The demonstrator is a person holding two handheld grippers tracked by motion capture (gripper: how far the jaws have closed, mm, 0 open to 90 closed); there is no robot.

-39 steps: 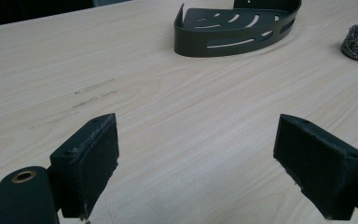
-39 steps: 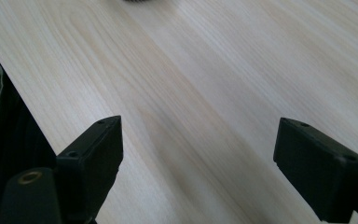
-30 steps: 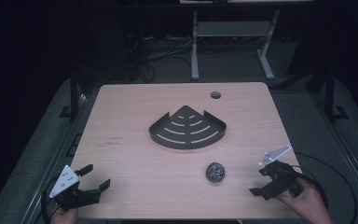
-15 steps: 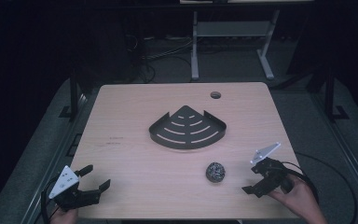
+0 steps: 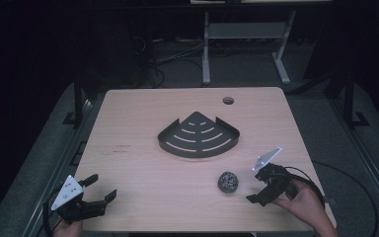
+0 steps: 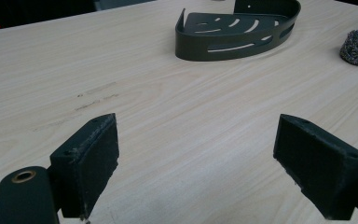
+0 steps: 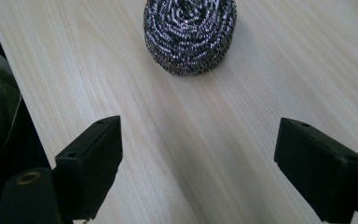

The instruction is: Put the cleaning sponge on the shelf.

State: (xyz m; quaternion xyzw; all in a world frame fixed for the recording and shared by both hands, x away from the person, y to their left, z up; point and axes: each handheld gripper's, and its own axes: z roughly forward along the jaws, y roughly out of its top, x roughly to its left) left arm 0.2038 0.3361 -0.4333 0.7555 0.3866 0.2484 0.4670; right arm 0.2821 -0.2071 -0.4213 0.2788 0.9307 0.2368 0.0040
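– Wood table [image 5: 138, 128], dark room. What step r u on?
– Reaching for the scrubber ball [image 5: 228, 181], near the table's front edge. Right gripper [image 5: 263, 186] jaws wide apart, just beside it.
– Left gripper [image 5: 97, 193]?
– Apart too, empty. Next: move fwd till jaws r round the ball, then squeeze.

High view: fixed above the near edge, facing forward and down over the whole bench [image 5: 143, 128]. Left gripper view: low over the bench, facing the corner shelf [image 6: 235, 30] from afar. Right gripper view: close above the scouring ball [image 7: 189, 35]. All three share that ball.
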